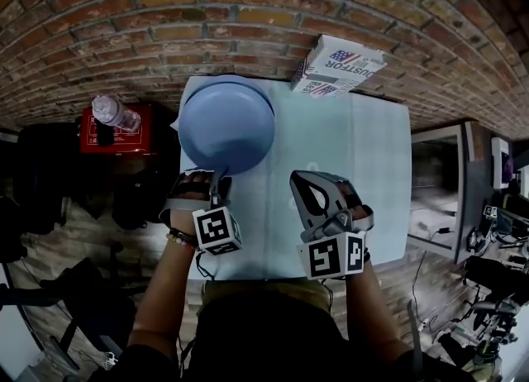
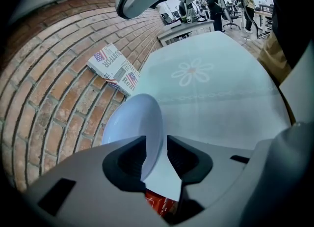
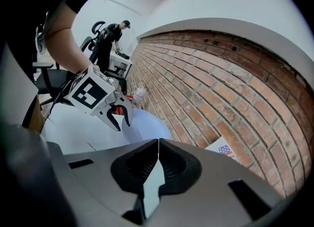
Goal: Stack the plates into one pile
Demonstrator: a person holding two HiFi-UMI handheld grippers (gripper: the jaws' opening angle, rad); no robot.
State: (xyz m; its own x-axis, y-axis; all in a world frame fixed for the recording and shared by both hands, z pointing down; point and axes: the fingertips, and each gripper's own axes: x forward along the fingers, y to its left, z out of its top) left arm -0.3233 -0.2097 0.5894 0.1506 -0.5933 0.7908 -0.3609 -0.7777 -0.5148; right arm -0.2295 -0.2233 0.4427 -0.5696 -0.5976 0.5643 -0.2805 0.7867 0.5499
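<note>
Blue plate (image 1: 227, 124) at the table's (image 1: 355, 165) far-left corner, beside the brick wall; your left gripper (image 2: 156, 155) stands open astride its near rim; your right gripper (image 3: 158, 164) closed, empty; judge it rigid, smooth, probably slippery; pinch the rim.

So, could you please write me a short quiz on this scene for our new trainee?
1. True or false: the right hand-held gripper is shut with nothing between its jaws.
2. What stands between the open jaws of the left hand-held gripper? A) a spoon B) the rim of the blue plate C) a cup
3. Fill in: the box with flag print lies at the far edge of the table, beside the ____ wall.
Key: 1 true; 2 B; 3 brick.
</note>
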